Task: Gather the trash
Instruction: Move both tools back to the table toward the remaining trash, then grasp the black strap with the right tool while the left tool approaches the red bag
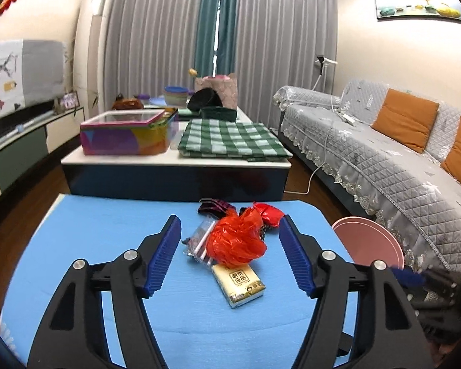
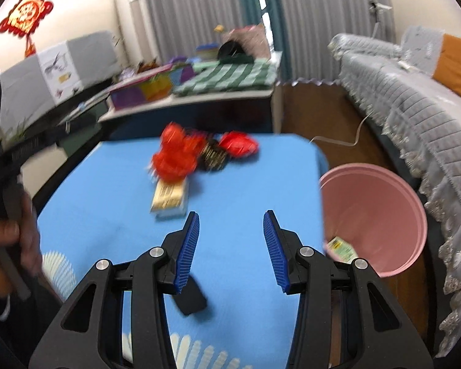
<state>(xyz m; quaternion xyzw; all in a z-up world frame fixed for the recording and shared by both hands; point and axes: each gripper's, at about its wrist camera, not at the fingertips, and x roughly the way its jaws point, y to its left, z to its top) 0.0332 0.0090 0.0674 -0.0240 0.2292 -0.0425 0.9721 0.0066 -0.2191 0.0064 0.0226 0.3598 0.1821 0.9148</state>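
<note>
A pile of trash lies on the blue table (image 1: 92,246): a crumpled orange-red plastic bag (image 1: 235,240), a yellow tissue pack (image 1: 238,284), a clear wrapper with white sticks (image 1: 199,241), a dark comb-like item (image 1: 213,207) and a red wrapper (image 1: 270,212). My left gripper (image 1: 230,230) is open, its fingers to either side of the bag, a little short of it. My right gripper (image 2: 230,218) is open and empty above the table, to the right of the tissue pack (image 2: 170,198). The bag (image 2: 175,156) and red wrapper (image 2: 239,144) lie beyond. A pink bin (image 2: 375,215) stands right of the table with a small packet (image 2: 341,247) inside.
The pink bin (image 1: 368,243) also shows in the left wrist view at the table's right edge. A low coffee table (image 1: 175,166) with a colourful box (image 1: 126,135) and a green checked cloth (image 1: 230,138) stands beyond. A grey sofa (image 1: 384,160) runs along the right. A small black object (image 2: 189,299) lies on the table under my right gripper.
</note>
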